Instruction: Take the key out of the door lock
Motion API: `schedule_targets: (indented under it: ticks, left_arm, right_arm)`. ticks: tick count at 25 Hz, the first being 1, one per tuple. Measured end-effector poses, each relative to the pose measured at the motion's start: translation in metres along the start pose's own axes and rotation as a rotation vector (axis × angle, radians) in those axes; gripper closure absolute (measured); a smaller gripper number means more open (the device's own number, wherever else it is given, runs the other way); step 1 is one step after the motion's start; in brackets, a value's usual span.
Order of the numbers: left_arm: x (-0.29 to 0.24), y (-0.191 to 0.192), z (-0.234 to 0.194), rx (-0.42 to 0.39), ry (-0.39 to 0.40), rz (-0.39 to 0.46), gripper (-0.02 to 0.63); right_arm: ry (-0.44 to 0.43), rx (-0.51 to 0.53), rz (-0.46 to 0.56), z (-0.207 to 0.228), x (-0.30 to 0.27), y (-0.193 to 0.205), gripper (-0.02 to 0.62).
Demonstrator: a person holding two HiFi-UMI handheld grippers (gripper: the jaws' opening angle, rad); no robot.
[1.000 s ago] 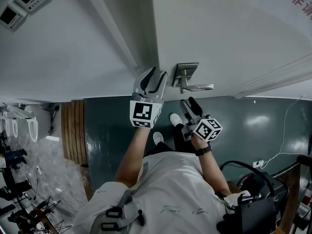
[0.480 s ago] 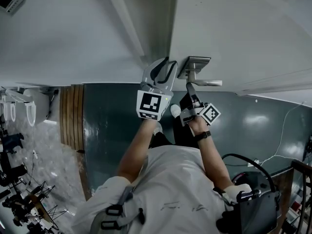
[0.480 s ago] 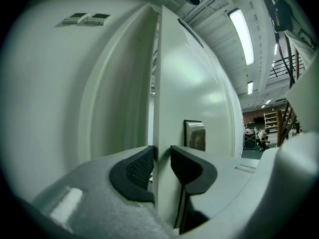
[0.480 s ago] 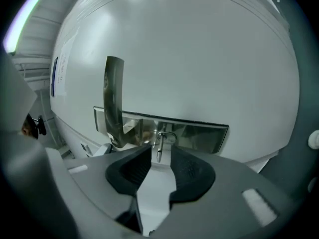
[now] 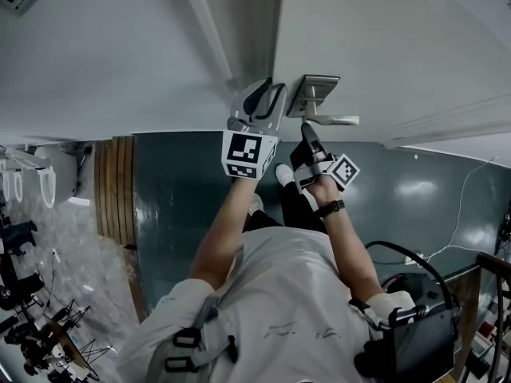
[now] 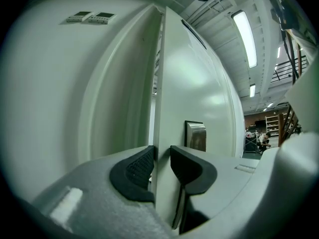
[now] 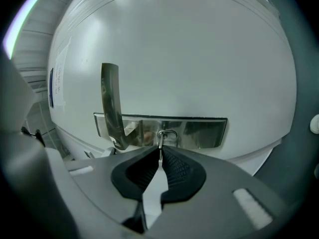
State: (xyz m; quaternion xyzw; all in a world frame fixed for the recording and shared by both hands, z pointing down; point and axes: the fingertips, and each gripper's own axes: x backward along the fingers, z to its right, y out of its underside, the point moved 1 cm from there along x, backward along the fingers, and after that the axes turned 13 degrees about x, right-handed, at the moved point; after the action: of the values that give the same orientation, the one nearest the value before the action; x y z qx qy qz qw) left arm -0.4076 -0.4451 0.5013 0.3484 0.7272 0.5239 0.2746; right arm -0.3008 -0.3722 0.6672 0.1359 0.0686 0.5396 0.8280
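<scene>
A white door [image 5: 383, 46] carries a metal lock plate [image 5: 313, 94] with a lever handle [image 5: 335, 120]. In the right gripper view a small key [image 7: 159, 142] with a wire ring sticks out of the lock plate [image 7: 199, 132], right of the handle [image 7: 112, 103]. My right gripper [image 7: 160, 156] is closing on the key, its pad tips pinching it; in the head view this gripper [image 5: 306, 128] sits just below the plate. My left gripper [image 5: 267, 90] straddles the door's edge [image 6: 162, 108], one pad on each face, left gripper [image 6: 162, 158] gripping it.
Two control panels [image 6: 92, 17] hang on the wall left of the door frame. Below me lie a dark green floor [image 5: 184, 182] and a wooden strip [image 5: 116, 190]. A cable [image 5: 459, 214] and dark equipment [image 5: 415, 341] are at the right. A person [image 6: 263, 139] crouches far off.
The right gripper rose to the lock plate and its jaws came together on the key. The left gripper shifted right onto the door's edge and narrowed around it.
</scene>
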Motion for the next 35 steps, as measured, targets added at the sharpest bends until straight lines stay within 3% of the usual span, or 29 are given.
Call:
schedule_targets:
  ticks: [5,9,12,18,20,24,27,30,35]
  left_arm:
    - [0.004,-0.001,0.002,0.000,0.003,-0.008,0.499]
    - [0.002,0.002,0.001,0.000,0.006,0.008,0.502]
    - [0.001,0.002,-0.001,-0.008,0.003,0.015,0.503]
    - [0.041,0.010,0.027,-0.021,0.018,-0.012,0.509]
    - [0.061,0.014,0.045,-0.003,0.032,-0.008,0.603]
    - [0.099,0.020,0.078,0.016,-0.023,0.018,0.605]
    - [0.125,0.007,0.109,-0.012,-0.075,0.047,0.606]
    - [0.150,-0.003,0.149,-0.090,-0.112,0.060,0.606]
    - [0.162,0.028,0.190,-0.101,-0.122,0.003,0.605]
  right_arm:
    - [-0.020,-0.040,-0.018,-0.011,0.034,0.022,0.575]
    - [0.007,0.010,-0.032,-0.009,0.089,0.045,0.575]
    - [0.017,0.182,-0.041,-0.022,0.111,0.034,0.575]
    - [0.019,0.629,-0.037,-0.101,0.134,-0.015,0.575]
    - [0.018,0.787,-0.041,-0.122,0.138,-0.028,0.575]
    - [-0.032,1.050,-0.038,-0.161,0.139,-0.052,0.574]
    - [-0.026,1.129,-0.056,-0.180,0.140,-0.065,0.574]
    - [-0.063,1.217,-0.083,-0.205,0.158,-0.063,0.574]
    - [-0.064,1.282,-0.093,-0.215,0.191,-0.056,0.574]
